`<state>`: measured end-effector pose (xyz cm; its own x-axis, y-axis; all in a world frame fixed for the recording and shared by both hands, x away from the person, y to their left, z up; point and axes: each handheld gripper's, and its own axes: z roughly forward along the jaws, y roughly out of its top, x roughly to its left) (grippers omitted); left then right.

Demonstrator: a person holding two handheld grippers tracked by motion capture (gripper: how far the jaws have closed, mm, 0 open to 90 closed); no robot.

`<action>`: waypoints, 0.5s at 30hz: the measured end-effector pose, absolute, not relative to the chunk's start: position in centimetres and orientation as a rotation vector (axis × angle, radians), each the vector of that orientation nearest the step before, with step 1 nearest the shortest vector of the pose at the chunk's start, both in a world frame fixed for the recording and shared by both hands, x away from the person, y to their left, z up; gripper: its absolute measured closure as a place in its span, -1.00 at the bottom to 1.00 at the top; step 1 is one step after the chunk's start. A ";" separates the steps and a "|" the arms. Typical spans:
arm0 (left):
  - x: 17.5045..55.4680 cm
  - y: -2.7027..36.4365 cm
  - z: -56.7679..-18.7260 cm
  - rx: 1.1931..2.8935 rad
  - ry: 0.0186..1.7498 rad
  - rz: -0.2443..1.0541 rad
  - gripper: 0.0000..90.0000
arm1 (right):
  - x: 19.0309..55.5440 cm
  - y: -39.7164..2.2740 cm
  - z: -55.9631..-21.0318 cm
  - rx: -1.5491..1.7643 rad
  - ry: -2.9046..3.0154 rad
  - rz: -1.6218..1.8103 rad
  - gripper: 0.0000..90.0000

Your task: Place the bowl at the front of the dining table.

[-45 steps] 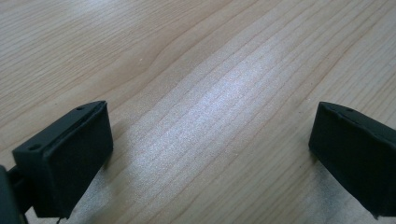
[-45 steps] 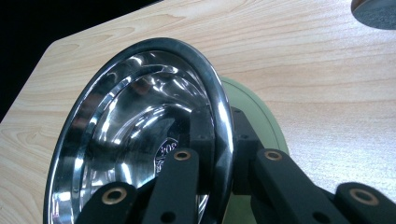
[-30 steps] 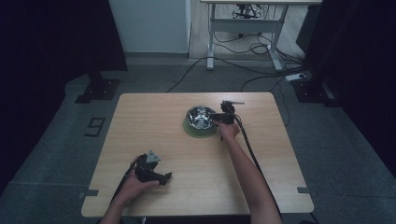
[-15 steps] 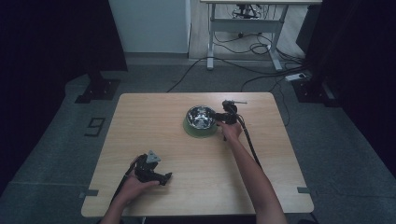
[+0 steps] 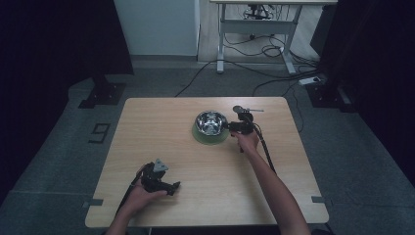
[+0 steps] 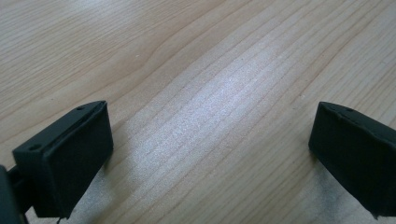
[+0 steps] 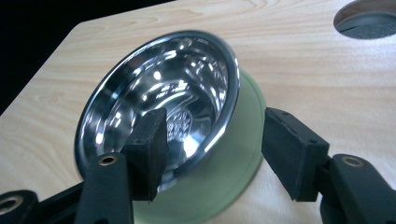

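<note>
A shiny steel bowl [image 5: 211, 122] stands on a pale green plate [image 5: 199, 136] at the table's far middle. My right gripper [image 5: 230, 126] is at the bowl's right side. In the right gripper view the bowl [image 7: 163, 93] and green plate [image 7: 233, 182] lie just ahead. The right gripper [image 7: 215, 135] straddles the rim, one jaw inside the bowl and one over the plate. Its jaws have just been opening and do not press on the rim. My left gripper [image 5: 175, 187] rests near the front left of the table. In its own view the left gripper [image 6: 210, 135] stands wide open over bare wood.
A round dark hole [image 7: 369, 18] in the tabletop lies behind the bowl, seen in the high view as a hole [image 5: 238, 108] with a small bar beside it. The right gripper's cable [image 5: 266, 152] trails toward the front edge. Desk legs and cables stand on the floor beyond.
The right hand and its gripper have shifted slightly to the right, away from the bowl's middle. The left hand and gripper have not moved.
</note>
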<state>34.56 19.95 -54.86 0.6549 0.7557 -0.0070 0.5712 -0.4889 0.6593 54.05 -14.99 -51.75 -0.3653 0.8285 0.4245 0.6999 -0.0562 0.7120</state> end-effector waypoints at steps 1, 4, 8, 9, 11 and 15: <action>34.6 20.0 -54.9 2.235 1.024 0.376 -1.00 | 53.7 -15.1 -51.7 1.678 2.064 1.395 -0.10; 34.5 20.0 -54.9 2.235 1.023 0.376 -1.00 | 52.8 -15.4 -51.3 1.667 2.072 1.410 -0.10; 34.5 20.0 -54.9 2.235 1.023 0.376 -1.00 | 51.5 -15.7 -50.7 1.622 2.098 1.402 -0.10; 34.5 20.0 -54.9 2.235 1.023 0.376 -1.00 | 51.1 -15.8 -50.6 1.612 2.107 1.405 -0.10; 34.5 20.0 -54.9 2.235 1.023 0.376 -1.00 | 50.4 -15.9 -50.3 1.590 2.127 1.401 -0.10; 34.5 20.0 -54.9 2.235 1.024 0.377 -1.00 | 48.9 -16.3 -50.1 1.540 2.175 1.388 -0.09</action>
<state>34.53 19.95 -54.85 0.6551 0.7556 -0.0067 0.5711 -0.4893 0.6591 48.91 -16.32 -50.14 -0.4674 0.8017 0.3725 0.6755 0.0520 0.7355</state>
